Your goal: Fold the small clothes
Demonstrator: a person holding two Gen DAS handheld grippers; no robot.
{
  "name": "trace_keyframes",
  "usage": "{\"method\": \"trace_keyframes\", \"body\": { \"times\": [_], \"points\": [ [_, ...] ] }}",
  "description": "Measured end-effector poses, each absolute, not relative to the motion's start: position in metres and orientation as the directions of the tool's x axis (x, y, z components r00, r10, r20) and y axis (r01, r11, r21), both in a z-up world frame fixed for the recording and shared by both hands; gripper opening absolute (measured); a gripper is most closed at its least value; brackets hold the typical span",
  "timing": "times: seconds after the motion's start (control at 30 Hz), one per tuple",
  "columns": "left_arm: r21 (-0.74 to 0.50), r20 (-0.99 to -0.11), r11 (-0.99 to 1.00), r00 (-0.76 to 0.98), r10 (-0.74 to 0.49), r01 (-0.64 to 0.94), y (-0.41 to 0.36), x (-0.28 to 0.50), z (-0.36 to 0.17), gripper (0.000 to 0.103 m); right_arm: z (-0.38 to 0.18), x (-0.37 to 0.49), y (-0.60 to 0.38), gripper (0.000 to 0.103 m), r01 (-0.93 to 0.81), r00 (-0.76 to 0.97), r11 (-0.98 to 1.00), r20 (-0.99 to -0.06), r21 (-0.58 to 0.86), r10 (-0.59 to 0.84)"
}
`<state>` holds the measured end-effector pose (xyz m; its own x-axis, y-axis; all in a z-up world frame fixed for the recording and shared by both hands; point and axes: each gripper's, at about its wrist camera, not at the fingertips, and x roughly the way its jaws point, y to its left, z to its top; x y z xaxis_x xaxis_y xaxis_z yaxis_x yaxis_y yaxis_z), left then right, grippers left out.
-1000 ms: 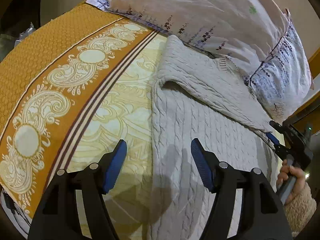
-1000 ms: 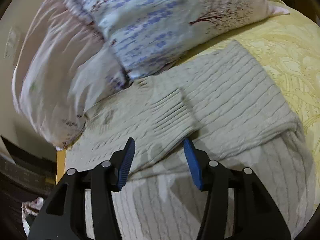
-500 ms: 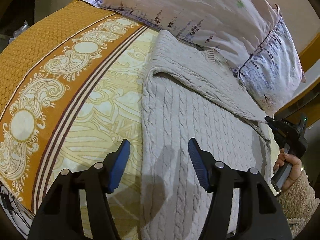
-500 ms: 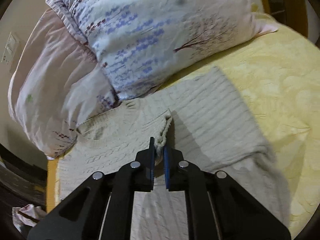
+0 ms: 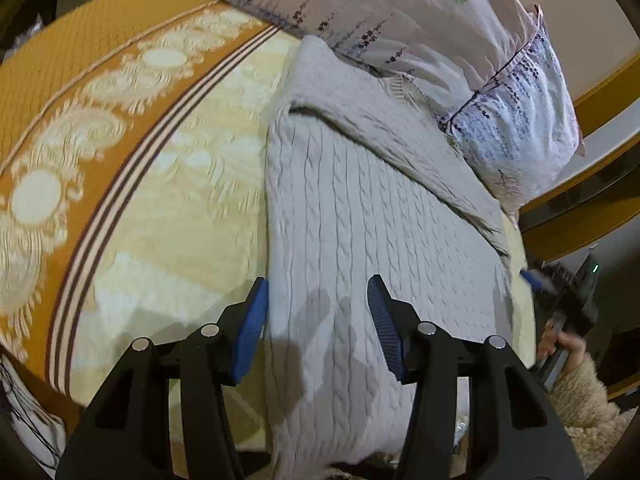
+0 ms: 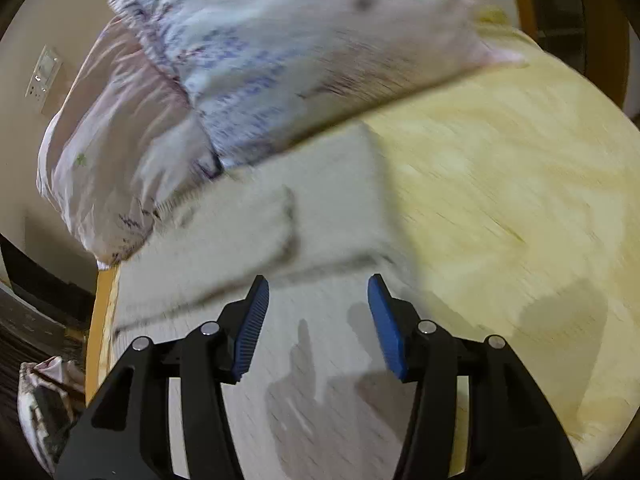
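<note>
A grey cable-knit sweater lies on the bed with both sleeves folded across its chest. My left gripper is open and empty just above the sweater's lower left edge. My right gripper is open and empty over the sweater, which is blurred in the right wrist view. The right gripper also shows at the far right of the left wrist view, held in a hand beside the sweater's right edge.
The bed has a yellow patterned cover with an orange border. Floral pillows lie along the sweater's top; they also show in the right wrist view. The wooden bed frame runs at left.
My right gripper shut on a sleeve cuff half a second ago, then let it go and opened, pulling back. My left gripper drifted right toward the sweater's edge, staying open.
</note>
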<state>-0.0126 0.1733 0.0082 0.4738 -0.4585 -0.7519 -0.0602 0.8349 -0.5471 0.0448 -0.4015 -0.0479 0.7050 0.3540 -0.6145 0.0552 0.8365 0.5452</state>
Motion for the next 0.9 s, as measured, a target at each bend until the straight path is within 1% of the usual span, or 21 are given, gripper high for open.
{"method": "trace_keyframes", "body": {
  "times": [0.1, 0.23, 0.4, 0.47, 0.53, 0.57, 0.63, 0.7, 0.8, 0.87, 0.9],
  "points": [
    [-0.568, -0.749, 0.821, 0.449, -0.486, -0.06, 0.174, -0.021, 0.004, 0.049, -0.072, 0.018, -0.428, 0.051, 0.095, 0.664, 0.796, -0.634, 0.597, 0.396],
    [-0.609, -0.733, 0.791, 0.421, -0.535, -0.055, 0.172, -0.031, 0.002, 0.048, -0.096, -0.003, -0.434, 0.05, 0.099, 0.609, 0.744, -0.631, 0.661, 0.48],
    [-0.657, -0.71, 0.751, 0.387, -0.589, -0.063, 0.168, -0.044, -0.001, 0.047, -0.11, -0.02, -0.426, 0.044, 0.043, 0.557, 0.655, -0.563, 0.754, 0.611],
    [-0.675, -0.701, 0.735, 0.371, -0.61, -0.066, 0.165, -0.048, -0.002, 0.042, -0.114, -0.024, -0.422, 0.043, 0.024, 0.528, 0.622, -0.538, 0.783, 0.657],
    [-0.691, -0.691, 0.72, 0.355, -0.63, -0.068, 0.161, -0.054, -0.003, 0.041, -0.119, -0.029, -0.419, 0.036, 0.013, 0.491, 0.59, -0.52, 0.807, 0.699],
    [-0.694, -0.69, 0.717, 0.346, -0.636, -0.065, 0.159, -0.057, -0.003, 0.04, -0.122, -0.032, -0.416, 0.034, 0.004, 0.459, 0.572, -0.51, 0.82, 0.728],
    [-0.691, -0.694, 0.72, 0.336, -0.637, -0.062, 0.155, -0.061, -0.003, 0.04, -0.124, -0.037, -0.41, 0.031, -0.013, 0.414, 0.569, -0.513, 0.823, 0.752],
    [-0.695, -0.693, 0.715, 0.33, -0.641, -0.069, 0.156, -0.063, -0.002, 0.037, -0.124, -0.04, -0.403, 0.028, -0.039, 0.352, 0.563, -0.516, 0.826, 0.781],
    [-0.699, -0.694, 0.711, 0.311, -0.65, -0.075, 0.156, -0.066, -0.001, 0.031, -0.123, -0.047, -0.393, 0.026, -0.08, 0.253, 0.571, -0.537, 0.817, 0.804],
    [-0.684, -0.714, 0.726, 0.268, -0.647, -0.067, 0.151, -0.066, -0.002, 0.029, -0.122, -0.051, -0.383, 0.025, -0.111, 0.183, 0.588, -0.565, 0.801, 0.805],
    [-0.669, -0.73, 0.741, 0.241, -0.64, -0.057, 0.147, -0.066, -0.003, 0.029, -0.122, -0.053, -0.38, 0.022, -0.125, 0.16, 0.594, -0.574, 0.795, 0.803]
  ]
}}
